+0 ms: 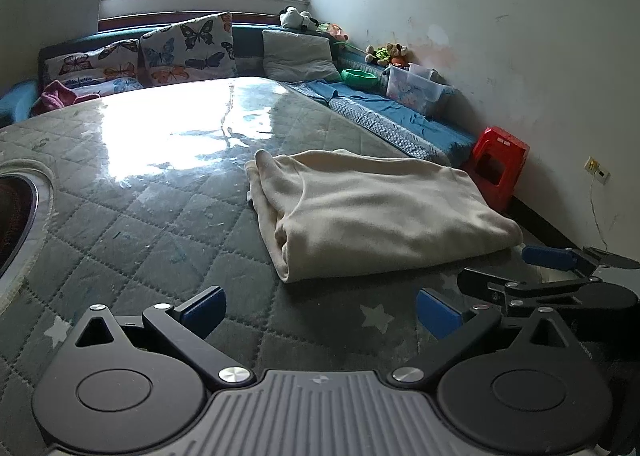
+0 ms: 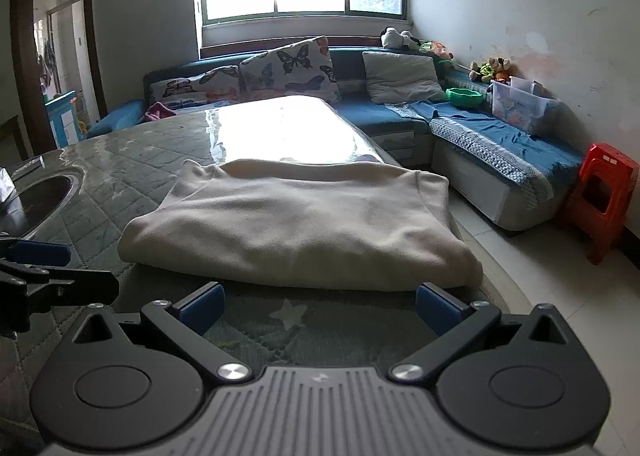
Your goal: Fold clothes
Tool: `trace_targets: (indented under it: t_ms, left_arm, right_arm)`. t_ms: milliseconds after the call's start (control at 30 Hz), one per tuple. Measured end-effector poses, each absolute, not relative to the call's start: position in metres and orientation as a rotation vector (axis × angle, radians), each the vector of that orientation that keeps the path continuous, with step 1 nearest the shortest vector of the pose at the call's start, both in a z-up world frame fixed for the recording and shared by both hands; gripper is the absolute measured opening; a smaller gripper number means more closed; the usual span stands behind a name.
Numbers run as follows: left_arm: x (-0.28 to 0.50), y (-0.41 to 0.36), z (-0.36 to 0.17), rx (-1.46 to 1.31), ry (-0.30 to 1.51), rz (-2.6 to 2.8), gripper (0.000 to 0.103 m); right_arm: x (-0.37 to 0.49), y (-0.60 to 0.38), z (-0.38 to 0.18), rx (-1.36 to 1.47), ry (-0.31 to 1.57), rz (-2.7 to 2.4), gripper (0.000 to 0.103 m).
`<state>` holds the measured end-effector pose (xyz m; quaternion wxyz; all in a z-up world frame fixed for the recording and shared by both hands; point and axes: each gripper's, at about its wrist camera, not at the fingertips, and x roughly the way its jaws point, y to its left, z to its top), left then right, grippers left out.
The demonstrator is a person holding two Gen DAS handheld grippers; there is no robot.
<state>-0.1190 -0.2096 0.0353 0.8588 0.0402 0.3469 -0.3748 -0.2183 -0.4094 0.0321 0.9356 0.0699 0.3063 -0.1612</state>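
A cream garment (image 1: 372,208) lies folded into a thick rectangle on the quilted grey-green table cover (image 1: 140,216). In the left wrist view my left gripper (image 1: 320,310) stands open just short of the garment's near left corner, nothing between its blue pads. My right gripper (image 1: 532,276) shows at the right edge there, open beside the garment's near right corner. In the right wrist view the garment (image 2: 296,232) fills the middle, and my right gripper (image 2: 320,306) is open right in front of its near folded edge. The left gripper's blue finger (image 2: 38,252) pokes in at the left.
A round metal-rimmed recess (image 1: 24,208) is set in the table at the left. A blue sofa (image 2: 500,136) with butterfly cushions (image 2: 288,72), a clear plastic box (image 2: 520,104) and a green bowl (image 2: 464,96) wraps the far side. A red stool (image 2: 604,196) stands by the right wall.
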Motion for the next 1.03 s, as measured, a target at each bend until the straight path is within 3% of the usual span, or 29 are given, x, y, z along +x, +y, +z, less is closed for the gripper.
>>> trace_targets:
  t_ms: [1033]
  left_arm:
    - [-0.133, -0.202, 0.036, 0.092, 0.707, -0.755, 0.103]
  right_arm:
    - [-0.232, -0.395, 0.033, 0.123, 0.617, -0.324, 0.103]
